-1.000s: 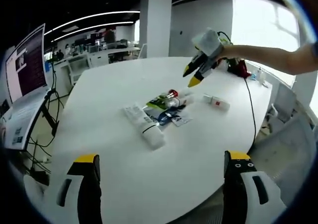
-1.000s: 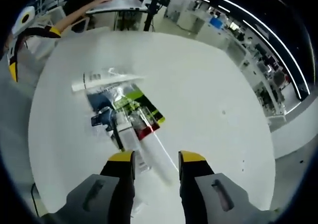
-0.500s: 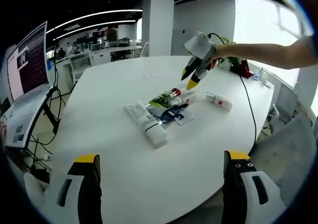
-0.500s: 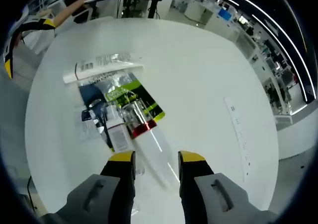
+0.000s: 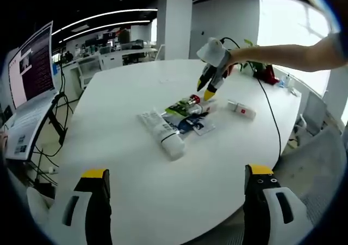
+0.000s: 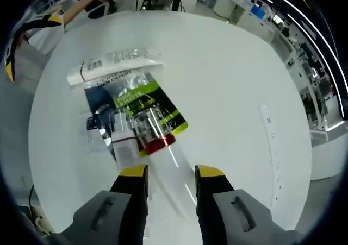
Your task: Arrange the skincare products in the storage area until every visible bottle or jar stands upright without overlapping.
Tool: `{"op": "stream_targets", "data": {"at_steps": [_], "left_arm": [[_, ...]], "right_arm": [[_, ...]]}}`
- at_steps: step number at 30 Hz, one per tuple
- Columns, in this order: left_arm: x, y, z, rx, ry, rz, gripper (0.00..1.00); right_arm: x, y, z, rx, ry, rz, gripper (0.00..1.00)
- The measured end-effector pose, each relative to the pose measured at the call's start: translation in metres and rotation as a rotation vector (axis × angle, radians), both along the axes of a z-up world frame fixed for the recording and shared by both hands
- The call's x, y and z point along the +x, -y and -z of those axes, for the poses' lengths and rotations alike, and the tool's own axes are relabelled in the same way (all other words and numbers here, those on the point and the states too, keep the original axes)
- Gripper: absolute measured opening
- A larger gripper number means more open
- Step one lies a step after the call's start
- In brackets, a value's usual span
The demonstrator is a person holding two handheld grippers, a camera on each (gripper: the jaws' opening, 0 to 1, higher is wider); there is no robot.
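Right gripper view has come closer to the pile since half a second ago: the red-capped bottle [image 6: 154, 132] now lies just ahead of the right hand-held gripper [image 6: 169, 175], whose yellow-tipped jaws stand apart with nothing between them. In the left gripper view the same hand-held gripper [image 5: 206, 90] has dropped lower over the pile and hangs just above the bottle [image 5: 191, 100], still not touching it. The left hand-held gripper [image 5: 176, 175] has kept its place at the near edge of the desk [image 5: 119, 93], jaws wide apart and empty.

No container holds the products; they lie loose in a heap on the bare desk, all on their sides. The bottle rests on a green sachet [image 6: 142, 102], its long axis running toward the right hand-held gripper, red cap nearest the jaws. Beside the bottle lies a small pale box [image 6: 126, 147], and under them a dark blue sachet [image 6: 99, 101]. At the far end of the heap in this view a white tube [image 6: 111, 71] lies crosswise to the bottle. In the left gripper view the tube [image 5: 161, 133] points its broad cap toward the camera. Another small white tube [image 5: 240, 110] with a red mark lies apart from the heap, to its right in that view.
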State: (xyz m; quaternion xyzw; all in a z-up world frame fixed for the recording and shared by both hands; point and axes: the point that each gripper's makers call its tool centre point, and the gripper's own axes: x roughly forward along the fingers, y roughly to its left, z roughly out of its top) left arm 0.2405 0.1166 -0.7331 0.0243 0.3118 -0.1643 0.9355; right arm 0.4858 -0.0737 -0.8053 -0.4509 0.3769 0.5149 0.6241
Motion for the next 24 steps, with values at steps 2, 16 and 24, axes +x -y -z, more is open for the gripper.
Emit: {"op": "stream_targets", "data": {"at_steps": [2, 16, 24], "left_arm": [[0.0, 0.0, 0.0, 0.001, -0.001, 0.0, 0.98], [0.001, -0.004, 0.003, 0.004, -0.016, -0.017, 0.98], [0.001, -0.005, 0.005, 0.01, -0.022, -0.016, 0.97]], "right_arm": [[0.001, 0.0, 0.003, -0.008, -0.008, -0.003, 0.34], [0.0, 0.003, 0.014, -0.081, -0.064, -0.059, 0.35], [-0.001, 0.002, 0.021, -0.116, -0.11, -0.097, 0.35]]}}
